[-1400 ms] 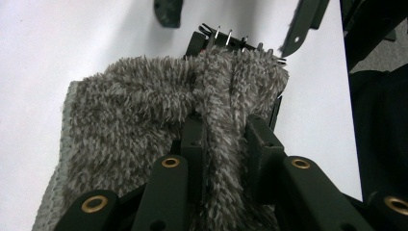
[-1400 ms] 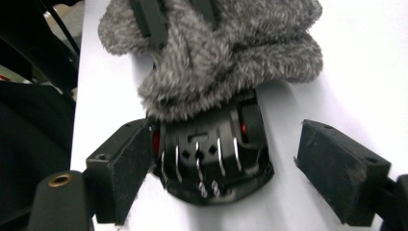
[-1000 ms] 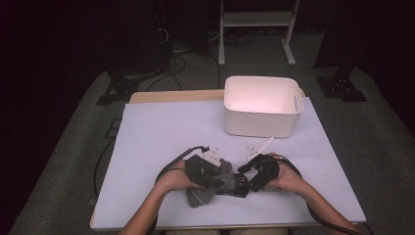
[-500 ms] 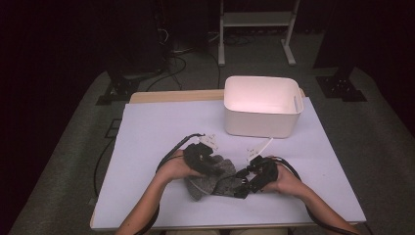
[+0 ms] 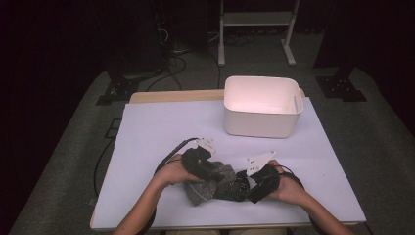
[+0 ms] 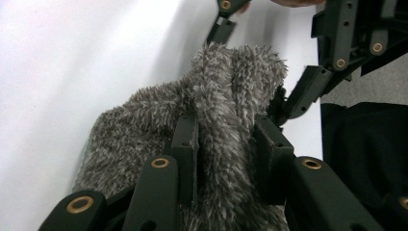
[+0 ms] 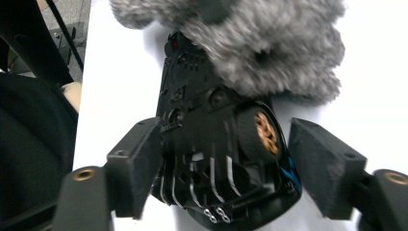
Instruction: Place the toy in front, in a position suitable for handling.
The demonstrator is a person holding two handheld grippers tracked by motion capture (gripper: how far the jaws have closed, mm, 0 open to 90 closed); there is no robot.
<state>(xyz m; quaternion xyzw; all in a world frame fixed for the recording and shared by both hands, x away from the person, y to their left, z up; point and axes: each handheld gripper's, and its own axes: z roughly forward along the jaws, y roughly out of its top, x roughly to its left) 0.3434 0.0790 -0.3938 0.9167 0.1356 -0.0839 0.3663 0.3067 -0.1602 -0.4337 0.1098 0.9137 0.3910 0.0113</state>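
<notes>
The left tongs (image 6: 226,144) clamp a fold of the fuzzy grey fabric cloth (image 6: 216,96); the right tongs (image 7: 226,168) stand apart around a black mechanical gadget (image 7: 211,130) on the white tabletop (image 5: 161,127), jaws just opening slightly.

No readable text, label, brand, number or sign appears anywhere.

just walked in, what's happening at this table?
A person works at a table covered in white, with a two-jaw gripper in each hand. The left gripper is clamped on a fold of a fuzzy grey cloth. The right gripper has its jaws spread on either side of a black device that lies partly under the cloth; the pads do not seem to press on it. A white bin stands farther back on the table, apart from the work.
</notes>
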